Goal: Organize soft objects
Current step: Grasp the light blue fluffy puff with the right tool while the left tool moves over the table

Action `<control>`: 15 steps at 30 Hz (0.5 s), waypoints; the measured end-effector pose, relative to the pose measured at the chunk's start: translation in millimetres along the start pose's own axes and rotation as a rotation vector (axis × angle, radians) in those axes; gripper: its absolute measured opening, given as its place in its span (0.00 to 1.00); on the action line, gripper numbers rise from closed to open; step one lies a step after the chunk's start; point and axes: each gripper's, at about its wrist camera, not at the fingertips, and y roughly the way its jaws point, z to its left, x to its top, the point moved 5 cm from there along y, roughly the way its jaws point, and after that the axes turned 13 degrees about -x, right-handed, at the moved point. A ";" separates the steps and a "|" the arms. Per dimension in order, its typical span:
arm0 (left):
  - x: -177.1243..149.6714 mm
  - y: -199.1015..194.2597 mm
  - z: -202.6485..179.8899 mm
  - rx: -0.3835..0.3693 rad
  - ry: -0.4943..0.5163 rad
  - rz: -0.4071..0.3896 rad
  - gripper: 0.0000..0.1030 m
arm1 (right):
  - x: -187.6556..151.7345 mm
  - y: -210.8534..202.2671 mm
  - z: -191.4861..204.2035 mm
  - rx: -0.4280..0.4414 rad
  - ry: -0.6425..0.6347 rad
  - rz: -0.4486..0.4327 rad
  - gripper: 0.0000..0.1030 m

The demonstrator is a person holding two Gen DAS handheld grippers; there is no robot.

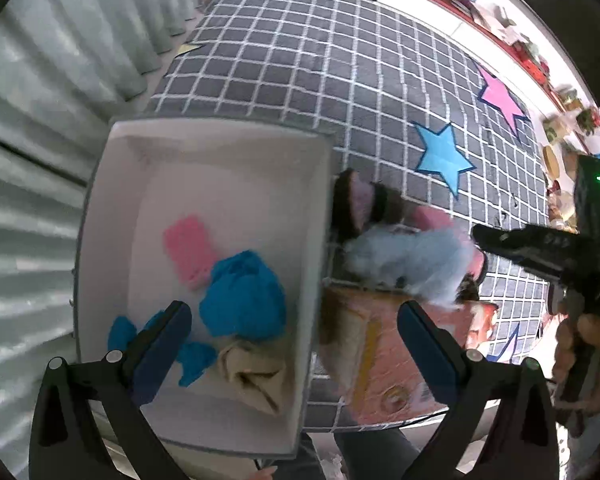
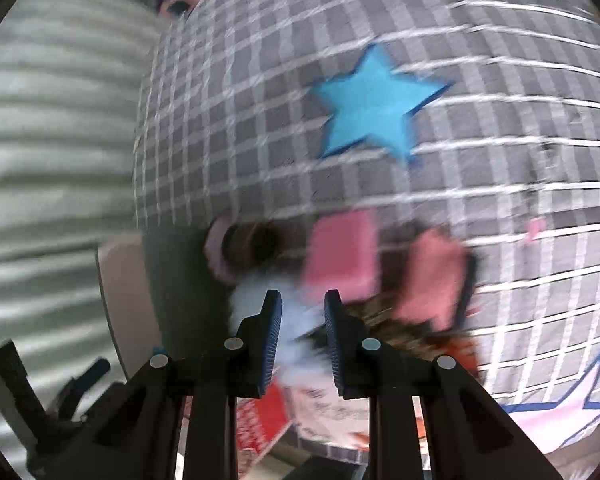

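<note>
pale blue fluff is what the right gripper [image 2: 302, 330] has its pads pressed into in the right wrist view: the jaws stand narrow on the fur of the plush toy [image 2: 296, 312], which lies on a printed book [image 2: 300, 408] just beside the bin's dark wall. the bite looks shallow, mostly pile, so the toy could slip free once lifted, and its brown, pink-lined ears [image 2: 432, 276] could snag on the bin's edge. a pink sponge [image 2: 342, 254] sits touching the toy and may get dragged along. the picture is blurred, so how deep the grip goes is unclear.

in the left wrist view the left gripper [image 1: 296, 330] hangs wide and empty over the white bin [image 1: 204, 136], its span straddling the bin's wall; it could block the drop. inside lie a pink cloth [image 1: 188, 252], blue cloth [image 1: 244, 300] and beige cloth [image 1: 256, 376]. underneath is a grey checked rug [image 1: 300, 60] with a blue star [image 1: 442, 156] and a pink star [image 1: 500, 98]; pale curtains [image 1: 60, 80] hang alongside, and cluttered shelves [image 1: 520, 52] line the far wall.
</note>
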 end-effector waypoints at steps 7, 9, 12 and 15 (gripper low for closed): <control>19.0 17.1 -30.6 -0.015 0.059 0.027 1.00 | 7.0 -10.4 -42.1 -0.012 0.074 0.027 0.43; 21.0 20.0 -36.7 -0.015 0.076 0.034 1.00 | 0.7 -5.4 -40.4 -0.012 0.067 0.040 0.73; 21.8 20.7 -41.3 -0.009 0.097 0.038 1.00 | -5.0 4.3 -23.6 0.065 0.058 0.069 0.73; 21.6 19.8 -40.6 -0.008 0.089 0.037 1.00 | -10.3 13.8 2.8 0.147 0.001 0.116 0.73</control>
